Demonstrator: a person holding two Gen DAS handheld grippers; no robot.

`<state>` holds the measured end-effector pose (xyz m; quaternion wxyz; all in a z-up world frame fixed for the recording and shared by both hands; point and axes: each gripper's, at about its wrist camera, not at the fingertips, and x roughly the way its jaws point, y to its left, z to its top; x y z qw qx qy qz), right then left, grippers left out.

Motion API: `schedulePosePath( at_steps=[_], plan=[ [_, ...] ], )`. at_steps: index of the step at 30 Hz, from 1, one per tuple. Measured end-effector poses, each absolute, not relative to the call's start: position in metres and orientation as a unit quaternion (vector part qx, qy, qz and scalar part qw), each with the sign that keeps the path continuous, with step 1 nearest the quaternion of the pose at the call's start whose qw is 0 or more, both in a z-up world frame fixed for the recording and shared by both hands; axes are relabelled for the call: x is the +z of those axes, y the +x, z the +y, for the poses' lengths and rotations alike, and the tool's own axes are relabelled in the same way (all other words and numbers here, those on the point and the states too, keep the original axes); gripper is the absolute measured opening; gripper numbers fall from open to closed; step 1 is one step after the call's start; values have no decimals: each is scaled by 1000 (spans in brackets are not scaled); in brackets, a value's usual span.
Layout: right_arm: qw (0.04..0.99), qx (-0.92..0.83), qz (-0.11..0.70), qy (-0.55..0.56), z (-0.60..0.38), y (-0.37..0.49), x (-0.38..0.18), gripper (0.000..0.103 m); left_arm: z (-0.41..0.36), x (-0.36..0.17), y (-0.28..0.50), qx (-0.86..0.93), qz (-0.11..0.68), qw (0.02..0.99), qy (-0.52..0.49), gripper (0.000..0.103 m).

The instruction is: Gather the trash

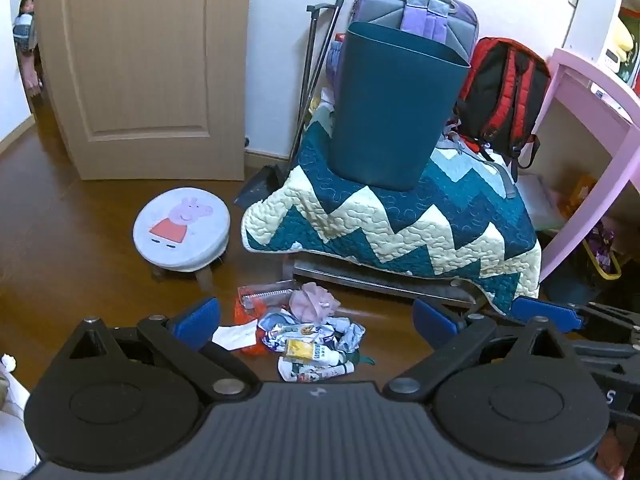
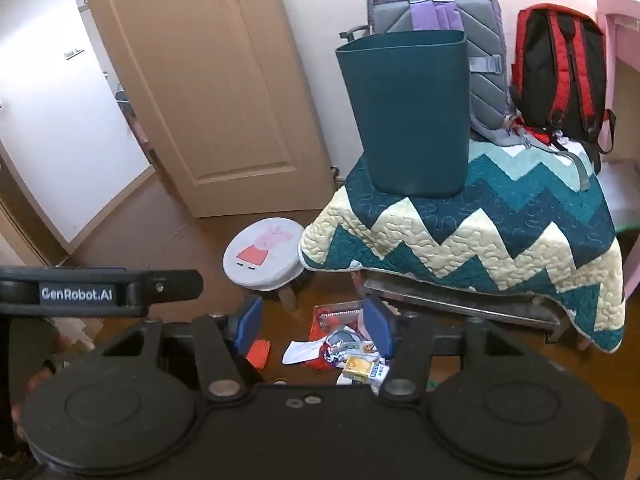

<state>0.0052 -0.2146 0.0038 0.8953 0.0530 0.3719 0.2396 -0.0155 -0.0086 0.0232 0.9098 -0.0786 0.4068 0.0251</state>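
Observation:
A heap of trash (image 1: 308, 336) lies on the brown floor: crumpled wrappers, a white paper slip, orange scraps, a pink wad and a yellow packet. The right wrist view shows the same trash heap (image 2: 348, 356). A dark teal bin (image 1: 394, 112) stands upright on a zigzag quilt (image 1: 400, 224), and the bin (image 2: 412, 120) shows again from the right. My left gripper (image 1: 316, 320) hangs above the heap, open wide, nothing between its blue pads. My right gripper (image 2: 316, 328) is open too, above the trash and apart from it. The right gripper's blue pad (image 1: 548, 312) shows at the left view's right edge.
A round stool (image 1: 182, 230) with a cartoon pig stands left of the quilt. A purple-grey backpack (image 1: 424, 12) and a red-black backpack (image 1: 504, 92) lean behind the bin. A wooden door (image 1: 140, 68) stands at the back left, a pink desk (image 1: 592, 128) at the right. A person stands in the doorway.

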Motion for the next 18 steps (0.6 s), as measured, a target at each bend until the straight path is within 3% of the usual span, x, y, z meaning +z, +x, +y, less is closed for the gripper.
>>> schedulePosePath(
  at_steps=[18],
  plan=[
    [904, 248, 342, 65, -217, -7, 16, 56, -16, 32, -19, 22, 389, 919, -61, 103]
  ],
)
